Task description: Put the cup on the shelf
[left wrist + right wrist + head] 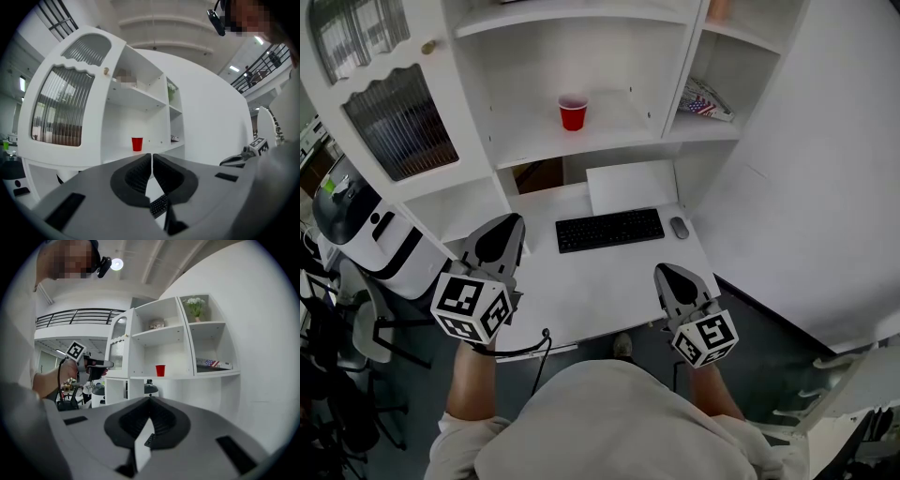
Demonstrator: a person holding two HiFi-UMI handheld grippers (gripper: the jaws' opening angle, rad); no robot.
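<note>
Head view gives us the white shelf unit (534,141) standing over the white desk (600,291), where a black keyboard (609,230) lies. We hold the left gripper (514,223) and the right gripper (666,273) above the desk's near edge, each with its jaws pressed together on nothing. The red cup (573,112) stands upright on the middle shelf, well apart from both grippers. A mouse (679,227) sits just beside the keyboard.

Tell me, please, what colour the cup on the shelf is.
Red. The cup shows best in the head view.
</note>
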